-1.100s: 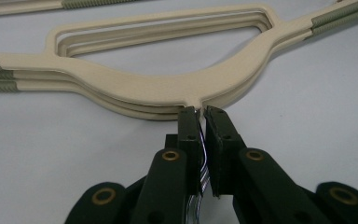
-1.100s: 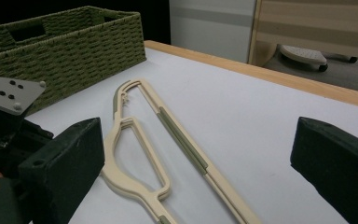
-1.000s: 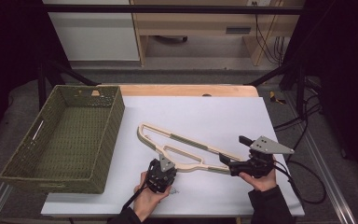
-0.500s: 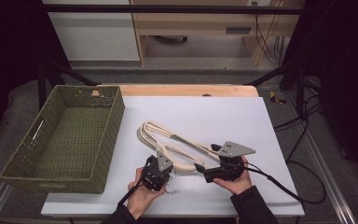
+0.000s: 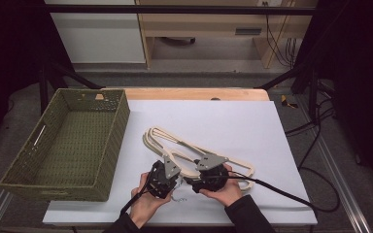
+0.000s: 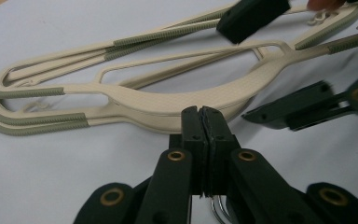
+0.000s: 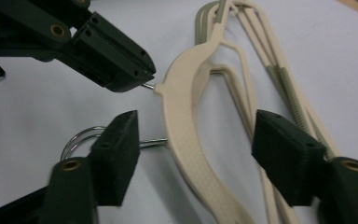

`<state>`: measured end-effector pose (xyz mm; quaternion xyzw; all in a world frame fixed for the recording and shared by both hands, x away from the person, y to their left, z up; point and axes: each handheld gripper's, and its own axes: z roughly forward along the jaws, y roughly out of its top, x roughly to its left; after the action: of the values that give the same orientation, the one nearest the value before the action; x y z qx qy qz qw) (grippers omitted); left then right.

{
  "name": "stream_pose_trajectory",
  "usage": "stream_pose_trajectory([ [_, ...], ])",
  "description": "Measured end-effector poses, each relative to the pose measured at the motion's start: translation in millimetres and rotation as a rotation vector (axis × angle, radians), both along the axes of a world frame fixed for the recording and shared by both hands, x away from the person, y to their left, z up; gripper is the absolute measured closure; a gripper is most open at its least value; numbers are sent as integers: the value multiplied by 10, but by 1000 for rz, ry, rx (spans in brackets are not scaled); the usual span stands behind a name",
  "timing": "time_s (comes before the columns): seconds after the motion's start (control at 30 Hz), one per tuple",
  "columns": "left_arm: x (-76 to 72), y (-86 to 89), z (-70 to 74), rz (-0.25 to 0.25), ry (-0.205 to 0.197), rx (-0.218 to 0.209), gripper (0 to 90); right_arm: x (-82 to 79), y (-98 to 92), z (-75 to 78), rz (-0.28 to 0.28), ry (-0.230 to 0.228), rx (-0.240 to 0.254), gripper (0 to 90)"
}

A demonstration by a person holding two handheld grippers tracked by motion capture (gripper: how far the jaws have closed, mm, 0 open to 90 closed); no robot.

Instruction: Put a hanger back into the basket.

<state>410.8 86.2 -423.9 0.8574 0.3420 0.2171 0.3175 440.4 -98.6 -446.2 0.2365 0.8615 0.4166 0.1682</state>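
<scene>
Hangers [image 5: 184, 150], cream plastic, several stacked and tangled, lie on the white surface [image 5: 233, 121] close to the person's edge. Left gripper [image 6: 200, 122]: jaws together, clamped on the thin wire hook neck of one hanger right at its shoulder hump; the right gripper view shows the wire [image 7: 148, 86] entering those closed tips. Right gripper [image 7: 196, 154]: jaws apart and just been closing, straddling the broad shoulder of a second hanger [image 7: 186, 140], pads not yet pressing; its own wire hook [image 7: 81, 136] loops out beside the left pad. In the high view both hands sit side by side over the hook end, left gripper [image 5: 167, 175] and right gripper [image 5: 209, 174] almost touching. Green woven basket [image 5: 63, 145] stands well apart, to the left.

Risks, as judged: the right pad may catch the wire hook rather than plastic and skid. Arms are interlocked, so lifting one could drag the others. Thin wire may twist in the left grip.
</scene>
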Motion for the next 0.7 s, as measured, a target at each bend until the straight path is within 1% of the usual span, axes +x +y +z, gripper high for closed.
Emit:
stream_pose_trajectory([
  [0.03, -2, -1, 3, -1, -1, 1, 888, 2, 23, -16, 5, 7, -8, 369],
  [0.07, -6, -9, -1, 5, -5, -11, 888, 7, 41, -31, 5, 4, -20, 392],
  [0.13, -7, -12, 0, 6, -5, -14, 887, 15, 66, -59, 6, 5, -37, 444],
  [0.27, -7, -9, 5, 5, -2, -11, 887, 16, 104, -109, 6, 2, -59, 533],
  [0.3, -7, -9, 6, 5, -2, -12, 887, 22, 106, -118, 13, -8, -68, 577],
  [0.33, -6, -1, 14, -3, -1, 1, 887, 22, 113, -127, 15, -6, -66, 601],
  [0.4, -9, 3, 25, -7, 2, 5, 887, 25, 118, -136, 21, -14, -72, 654],
  [0.43, -11, 2, 27, -7, 0, 4, 887, 27, 122, -142, 29, -9, -73, 671],
  [0.47, -14, -2, 27, -2, -1, -4, 887, 27, 121, -145, 37, -19, -77, 676],
  [0.5, -14, -1, 29, -3, 0, -2, 886, 24, 127, -148, 40, -23, -75, 682],
  [0.53, -14, 1, 31, -5, 0, 1, 886, 24, 127, -147, 46, -28, -80, 688],
  [0.57, -14, -2, 28, -2, -2, -6, 885, 20, 124, -144, 62, -35, -91, 694],
  [0.6, -14, 5, 36, -10, 1, 5, 883, 17, 125, -143, 64, -40, -94, 699],
  [0.63, -15, 8, 39, -11, -6, 3, 880, 14, 123, -139, 69, -44, -96, 708],
  [0.67, -19, 11, 43, -8, -16, -13, 873, 12, 120, -132, 70, -45, -96, 711],
  [0.7, -20, 23, 60, -12, -18, -1, 841, 14, 112, -124, 71, -57, -99, 715],
])
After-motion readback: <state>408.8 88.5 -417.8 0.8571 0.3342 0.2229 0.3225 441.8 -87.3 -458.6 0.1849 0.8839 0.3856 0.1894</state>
